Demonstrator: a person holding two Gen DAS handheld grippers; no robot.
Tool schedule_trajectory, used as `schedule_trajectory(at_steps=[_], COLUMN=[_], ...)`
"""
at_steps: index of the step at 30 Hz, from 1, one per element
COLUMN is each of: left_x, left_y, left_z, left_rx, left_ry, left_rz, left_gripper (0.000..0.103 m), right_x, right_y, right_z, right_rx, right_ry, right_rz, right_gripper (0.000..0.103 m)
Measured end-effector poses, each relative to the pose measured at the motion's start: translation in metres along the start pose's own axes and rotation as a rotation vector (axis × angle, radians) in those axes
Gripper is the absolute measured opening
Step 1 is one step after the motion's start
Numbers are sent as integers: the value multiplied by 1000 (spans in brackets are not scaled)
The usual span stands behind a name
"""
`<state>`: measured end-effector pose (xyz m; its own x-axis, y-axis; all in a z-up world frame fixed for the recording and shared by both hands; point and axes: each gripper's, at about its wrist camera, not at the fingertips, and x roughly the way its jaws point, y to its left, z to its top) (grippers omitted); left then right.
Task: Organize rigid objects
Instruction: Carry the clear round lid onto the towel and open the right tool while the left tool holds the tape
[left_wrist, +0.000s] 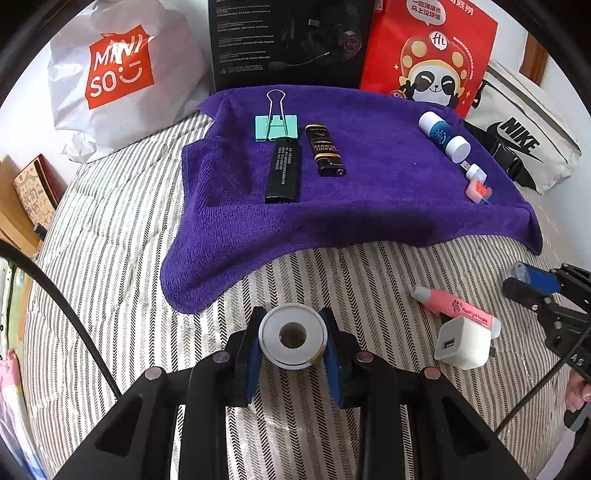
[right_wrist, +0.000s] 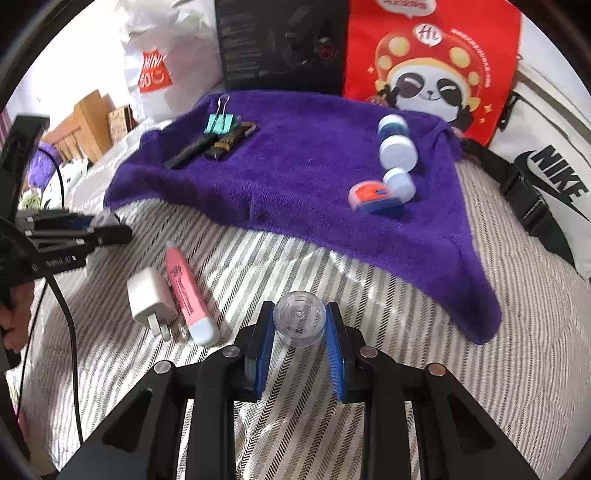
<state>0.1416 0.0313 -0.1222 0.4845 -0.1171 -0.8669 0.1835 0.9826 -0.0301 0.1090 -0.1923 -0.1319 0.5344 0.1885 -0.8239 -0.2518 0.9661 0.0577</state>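
1. Clamped in the left gripper (left_wrist: 292, 341), a white tape roll (left_wrist: 292, 335) is sitting nearest the left wrist lens, its open core facing the camera, over the striped bedcover (left_wrist: 110, 229).
2. Pads of the right gripper (right_wrist: 300, 325) are pressing on a small clear round container (right_wrist: 300, 324), its flat round face turned towards the right wrist lens, over the same bedcover just short of the purple towel's (left_wrist: 369, 206) near edge.
3. Spreading over the far part of the bedcover, the towel is carrying a mint binder clip (left_wrist: 275, 123), a black bar (left_wrist: 283, 170) and a dark lighter (left_wrist: 325, 149) near its far left corner, their long axes running from near edge to far edge.
4. Along the towel's right edge a blue-and-white bottle (left_wrist: 444, 136) is lying on its side, with a small white piece (left_wrist: 474, 171) and an orange-pink item (left_wrist: 480, 190) just beside it; what these two are is hard to make out.
5. On the bare bedcover between the grippers, a pink pen (left_wrist: 456, 306) is lying touching a white charger plug (left_wrist: 463, 341).
6. Bags and a black box (left_wrist: 288, 40) are standing along the far edge, cut off by the frame.
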Motion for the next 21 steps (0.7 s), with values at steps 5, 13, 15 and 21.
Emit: schedule_trajectory(at_steps=[5,13,15,21], left_x=[-1,-16,-21,-33], left_y=[2,4,5,8], left_z=[3,4,5,10], left_rx=[-18,-21,-19,-34], left_ry=[24,17,13,-18], left_rz=[-12,7,21,27], left_gripper=[27,27,27,27], right_x=[-7,-32,-36,-47], right_y=[-8,-17,-20,-29], right_z=[6,23,30,43], right_rx=[47,56,59,83], right_ry=[12,-37,-41,-70], right_rz=[17,20,31,44], right_gripper=[27,27,27,27])
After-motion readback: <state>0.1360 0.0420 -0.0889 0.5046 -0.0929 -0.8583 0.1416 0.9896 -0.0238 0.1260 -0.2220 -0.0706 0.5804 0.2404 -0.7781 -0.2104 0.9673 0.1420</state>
